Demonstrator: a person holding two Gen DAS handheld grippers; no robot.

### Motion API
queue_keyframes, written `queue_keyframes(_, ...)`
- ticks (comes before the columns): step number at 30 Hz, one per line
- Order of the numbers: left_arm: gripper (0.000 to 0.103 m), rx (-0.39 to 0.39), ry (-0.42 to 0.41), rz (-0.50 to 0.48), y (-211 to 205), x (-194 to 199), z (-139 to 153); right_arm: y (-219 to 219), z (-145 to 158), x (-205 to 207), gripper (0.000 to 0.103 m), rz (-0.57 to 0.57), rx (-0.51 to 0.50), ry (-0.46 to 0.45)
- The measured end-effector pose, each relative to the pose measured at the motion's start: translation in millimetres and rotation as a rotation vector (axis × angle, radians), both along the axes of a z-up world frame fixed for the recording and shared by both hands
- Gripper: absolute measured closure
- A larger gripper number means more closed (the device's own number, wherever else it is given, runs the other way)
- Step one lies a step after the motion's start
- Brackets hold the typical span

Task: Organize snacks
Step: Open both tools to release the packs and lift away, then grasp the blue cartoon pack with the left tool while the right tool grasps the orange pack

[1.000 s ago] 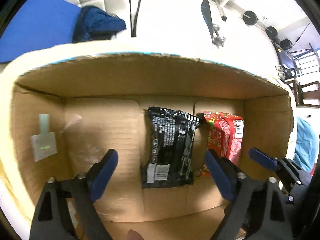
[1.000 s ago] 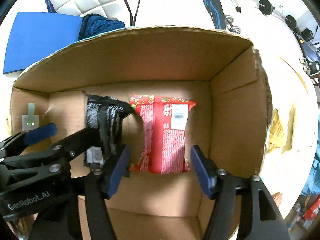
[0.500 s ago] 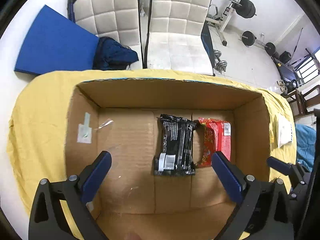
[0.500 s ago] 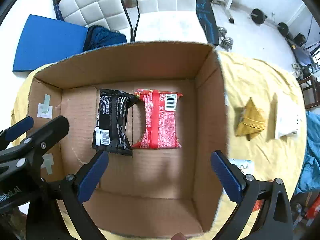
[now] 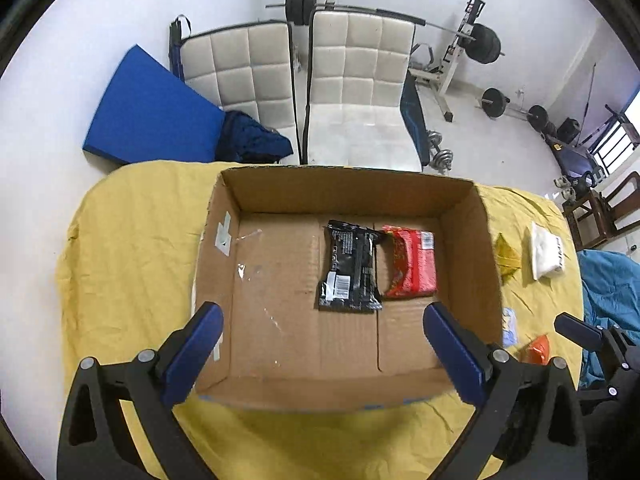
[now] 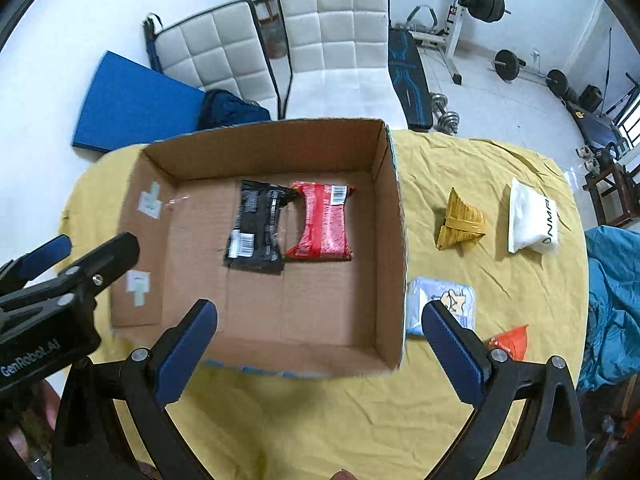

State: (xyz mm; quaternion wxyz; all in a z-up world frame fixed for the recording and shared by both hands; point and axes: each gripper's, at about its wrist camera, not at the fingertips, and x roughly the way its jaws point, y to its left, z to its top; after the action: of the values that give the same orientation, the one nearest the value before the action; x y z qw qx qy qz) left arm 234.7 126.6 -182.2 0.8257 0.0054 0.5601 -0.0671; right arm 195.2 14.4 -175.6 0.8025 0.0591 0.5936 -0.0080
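Note:
An open cardboard box (image 5: pixel 352 184) (image 6: pixel 394 216) sits on a yellow cloth. Inside it lie a black snack packet (image 5: pixel 350 266) (image 6: pixel 256 226) and, to its right, a red snack packet (image 5: pixel 412 262) (image 6: pixel 324 222), side by side. My left gripper (image 5: pixel 324 354) hangs open above the box's near edge, empty. My right gripper (image 6: pixel 320 350) is open and empty too, above the box's near right corner. On the cloth right of the box lie a yellow pyramid packet (image 6: pixel 460 220), a white packet (image 6: pixel 532 216), a pale blue packet (image 6: pixel 440 300) and an orange packet (image 6: pixel 512 342).
The yellow cloth (image 6: pixel 480 420) covers the whole table. Two white padded chairs (image 5: pixel 352 92), a blue mat (image 5: pixel 152 116) and weight equipment (image 5: pixel 480 44) stand behind it. Blue fabric (image 6: pixel 612 300) lies at the table's right edge.
Both grippers have pulled up and back out of the box, leaving the black and red packets lying on its floor. The whole table and the loose snacks have come into view.

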Motion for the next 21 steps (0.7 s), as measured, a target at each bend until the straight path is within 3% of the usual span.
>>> queue_keyframes(8, 0.0, -0.018, -0.041, -0.02, -7.2, -36.6, 33.9, -5.0, 31.3, -38.7, 0.0, 0.005, 0.068, -0.036)
queue_keyframes(13, 0.0, -0.043, -0.04, -0.044, -26.9, -52.1, 46.5, -45.8, 32.8, -59.7, 0.0, -0.042, 0.092, -0.018)
queue_keyframes(17, 0.0, -0.017, -0.031, -0.094, -65.5, -60.1, 46.1, -114.7, 15.6, -79.7, 0.0, -0.156, 0.054, 0.016)
queue_keyframes(21, 0.0, 0.038, 0.0, -0.161, -122.4, -61.8, 28.9, -198.1, -39.6, -94.0, 0.0, -0.288, 0.003, 0.119)
